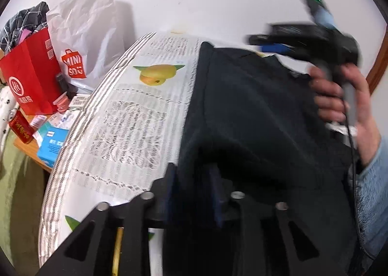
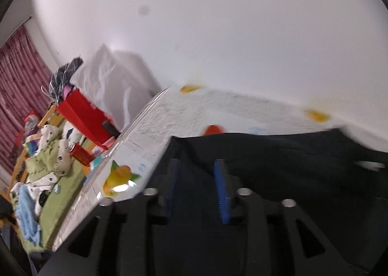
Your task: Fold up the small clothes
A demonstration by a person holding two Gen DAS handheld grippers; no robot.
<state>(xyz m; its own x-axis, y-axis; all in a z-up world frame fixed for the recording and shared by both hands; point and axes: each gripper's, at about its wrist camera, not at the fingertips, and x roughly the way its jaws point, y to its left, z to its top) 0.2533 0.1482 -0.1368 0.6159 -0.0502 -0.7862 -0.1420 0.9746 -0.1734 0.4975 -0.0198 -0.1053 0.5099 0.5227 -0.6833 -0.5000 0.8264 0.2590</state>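
A dark navy garment (image 1: 254, 111) lies on the table with the fruit-print cloth (image 1: 135, 116). My left gripper (image 1: 194, 179) is over its near edge, fingers apart with dark fabric between them; grip unclear. In the left wrist view my right gripper (image 1: 274, 44) hovers over the garment's far edge, held by a hand (image 1: 344, 96). In the right wrist view the right gripper (image 2: 197, 179) has blue pads (image 2: 222, 188) wide apart above the garment (image 2: 278, 159), blurred.
Left of the table stand a red paper bag (image 1: 31, 77), a white Miniso bag (image 1: 82, 33), a red can (image 1: 20, 128) and a blue box (image 1: 52, 142). Clothes lie on a green bed (image 2: 48, 179). A white wall is behind.
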